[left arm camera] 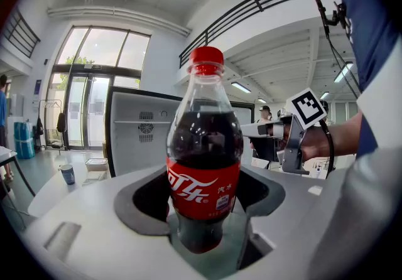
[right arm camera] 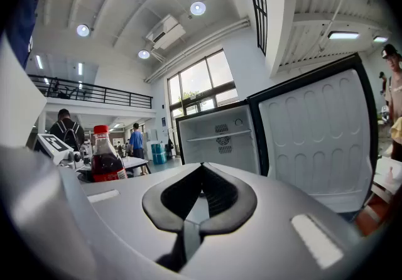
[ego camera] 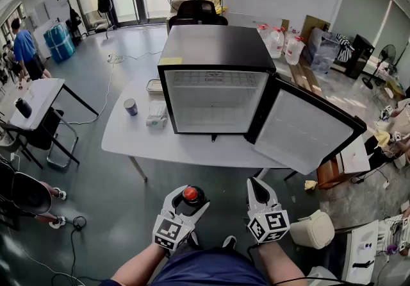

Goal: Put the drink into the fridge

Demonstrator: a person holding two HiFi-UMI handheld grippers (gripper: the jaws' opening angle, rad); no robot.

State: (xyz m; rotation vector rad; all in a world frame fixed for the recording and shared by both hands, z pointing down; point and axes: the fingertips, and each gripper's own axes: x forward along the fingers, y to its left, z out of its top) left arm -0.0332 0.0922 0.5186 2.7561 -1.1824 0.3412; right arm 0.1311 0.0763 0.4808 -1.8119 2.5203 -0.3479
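**A:** ok where's the bottle right now? in the fridge yet?

**B:** nope, not in. The left gripper (ego camera: 188, 200) has the bottle (left arm camera: 204, 147) pinched between its jaws, which sit wide around the belly at the red label. It's upright, with a red cap on top and dark cola inside. It's up in the air close to the person's body, short of the table's (ego camera: 128, 140) front edge and well apart from the fridge (ego camera: 214, 47).

**A:** and the other hand?

**B:** The right gripper (ego camera: 255, 185) is just beside it on the right, jaws pressed together with nothing in them. It's aimed at the fridge, roughly level.

**A:** fridge open?

**B:** yep. It's a black one sitting on the white table toward the back edge. The door (ego camera: 307, 131) is swung out wide to the right and reaches past the table's front right corner. It's white inside, with one shelf (right arm camera: 220, 136) up near the top.

**A:** anything else on the table?

**B:** There's a blue cup (ego camera: 131, 107) near the left edge and a white packet (ego camera: 157, 113) between the cup and the fridge. A small tray (ego camera: 154, 86) sits further back, just beside the fridge's left side.
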